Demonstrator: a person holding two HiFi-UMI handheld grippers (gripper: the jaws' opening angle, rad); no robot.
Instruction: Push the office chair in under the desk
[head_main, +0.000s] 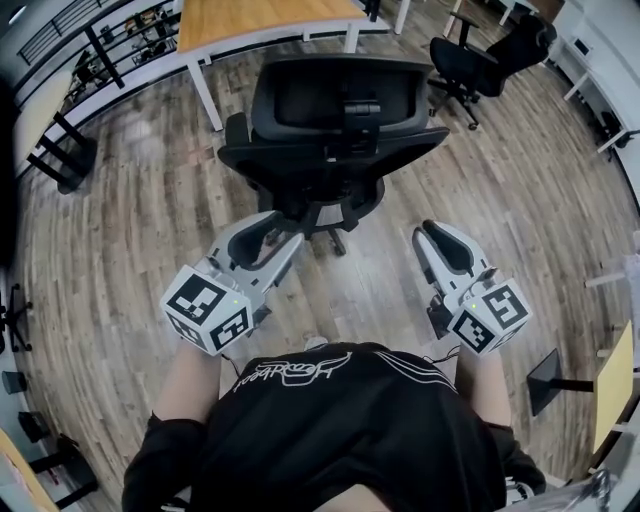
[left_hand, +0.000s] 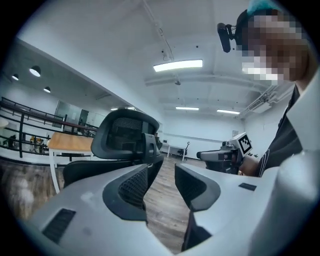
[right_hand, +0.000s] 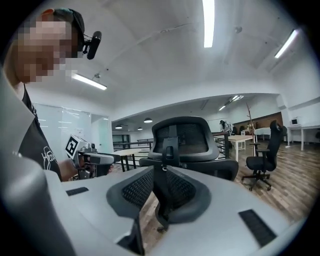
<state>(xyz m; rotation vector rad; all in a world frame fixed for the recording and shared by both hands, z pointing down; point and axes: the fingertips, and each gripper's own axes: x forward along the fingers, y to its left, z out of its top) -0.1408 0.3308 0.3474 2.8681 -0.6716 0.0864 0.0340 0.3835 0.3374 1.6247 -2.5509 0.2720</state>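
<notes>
The black office chair (head_main: 330, 110) stands straight ahead with its mesh back toward me, and the wooden-topped desk (head_main: 260, 20) on white legs lies beyond it. My left gripper (head_main: 278, 228) hovers by the chair's rear left, just short of the seat. Its jaws stand apart with only floor between them in the left gripper view (left_hand: 166, 167). My right gripper (head_main: 432, 232) hangs lower right of the chair, clear of it. A narrow gap shows between its jaws (right_hand: 160, 172), through which I see the chair (right_hand: 185, 135) spine farther off. Neither gripper holds anything.
A second black office chair (head_main: 490, 55) stands at the far right by white desks. A dark railing (head_main: 70, 100) runs along the left. A black stand (head_main: 550, 380) sits low on the right. The floor is wood plank.
</notes>
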